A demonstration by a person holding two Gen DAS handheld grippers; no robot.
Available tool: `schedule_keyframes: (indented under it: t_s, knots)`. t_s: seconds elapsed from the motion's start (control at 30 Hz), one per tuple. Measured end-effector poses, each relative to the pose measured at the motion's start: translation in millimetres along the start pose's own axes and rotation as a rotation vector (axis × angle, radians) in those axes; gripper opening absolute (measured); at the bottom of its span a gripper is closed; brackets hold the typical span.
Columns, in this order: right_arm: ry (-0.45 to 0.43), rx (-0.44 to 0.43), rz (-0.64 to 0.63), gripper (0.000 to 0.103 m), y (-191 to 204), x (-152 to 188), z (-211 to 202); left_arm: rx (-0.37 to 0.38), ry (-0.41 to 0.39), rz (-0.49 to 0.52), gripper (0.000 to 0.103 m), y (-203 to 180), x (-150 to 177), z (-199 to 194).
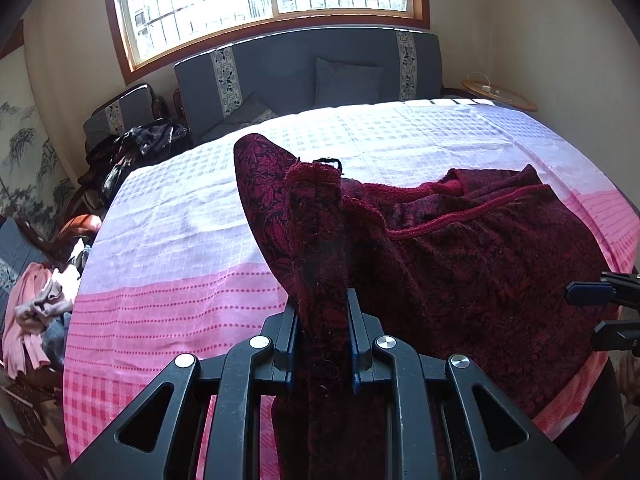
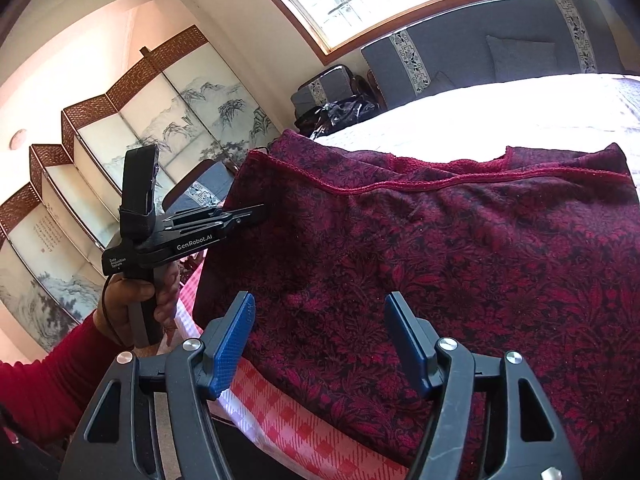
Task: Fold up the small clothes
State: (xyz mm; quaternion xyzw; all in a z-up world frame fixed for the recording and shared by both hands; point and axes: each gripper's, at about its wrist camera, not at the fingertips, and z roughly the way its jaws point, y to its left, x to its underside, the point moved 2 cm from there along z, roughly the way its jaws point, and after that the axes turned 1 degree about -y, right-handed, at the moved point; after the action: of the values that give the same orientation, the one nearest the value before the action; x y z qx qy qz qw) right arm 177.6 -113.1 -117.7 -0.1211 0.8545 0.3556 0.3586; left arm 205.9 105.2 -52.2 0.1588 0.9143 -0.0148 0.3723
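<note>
A dark red patterned garment (image 1: 480,248) lies on the pink checked cloth (image 1: 168,240) of the table. My left gripper (image 1: 322,308) is shut on the garment's left edge and lifts a fold of it off the cloth. The right wrist view shows this gripper (image 2: 258,212) from the side, clamped on the garment (image 2: 440,248). My right gripper (image 2: 320,308) is open and empty, just above the garment's near edge. Its fingertips (image 1: 588,292) show at the right edge of the left wrist view.
A grey sofa (image 1: 304,72) with cushions stands behind the table under a window. A pile of clothes (image 1: 36,304) lies at the left, a dark bag (image 1: 144,140) on a chair. A folding screen (image 2: 100,152) stands at the left wall.
</note>
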Motion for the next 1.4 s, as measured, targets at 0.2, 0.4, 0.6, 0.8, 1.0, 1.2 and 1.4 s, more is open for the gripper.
schedule_keyframes:
  t_s: [0.2,0.4,0.6,0.8,1.0,1.2,1.4]
  knots:
    - [0.055,0.009,-0.024,0.031,-2.4,-25.2,44.7,0.007,0.003,-0.002,0.02,-1.2,-0.1,0.9]
    - [0.138,-0.002,0.086,0.029,-27.1,-43.2,102.6,0.062,0.022,-0.024,0.019,-0.5,-3.6,-0.3]
    - [0.188,0.013,0.116,0.029,-34.6,-58.4,135.1,0.168,0.058,-0.086,0.019,-5.3,-11.5,-8.3]
    - [0.099,-0.013,0.156,0.029,-38.8,-61.8,109.4,0.177,0.059,-0.103,0.019,-9.9,-20.8,-15.4]
    - [0.014,-0.061,0.17,0.029,-42.1,-39.7,56.2,0.211,0.087,-0.129,0.019,-13.8,-33.4,-17.3]
    - [-0.022,-0.065,0.144,0.03,-44.3,-18.5,10.6,0.265,0.135,-0.189,0.019,-19.0,-47.8,-17.9]
    - [-0.068,-0.08,0.203,0.03,-64.6,-10.6,-16.8,0.351,0.177,-0.267,0.019,-39.1,-65.8,-15.4]
